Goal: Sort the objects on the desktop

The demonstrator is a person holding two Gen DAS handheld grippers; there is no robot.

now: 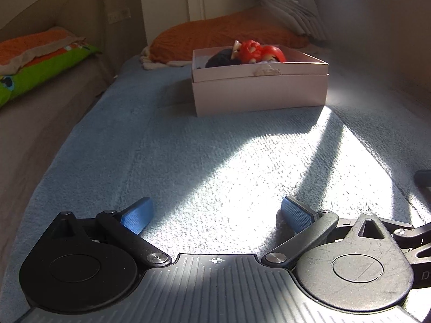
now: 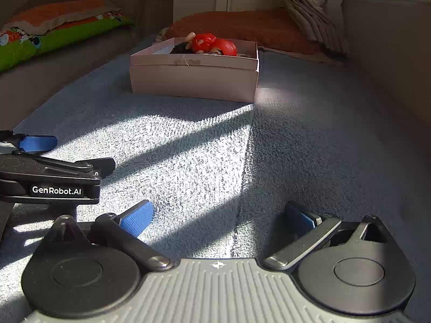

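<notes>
A pale pink box stands on the blue-grey blanket ahead of both grippers. Inside it lie a red toy and a dark object, both partly hidden by the box wall. My left gripper is open low over the blanket, with nothing between its blue pads. My right gripper is also open and empty. The left gripper shows at the left edge of the right wrist view, beside the right one.
An orange cushion lies behind the box. A green and orange pillow rests on the brown surface to the left. A grey curtain hangs at the back right. A beige wall rises on the right.
</notes>
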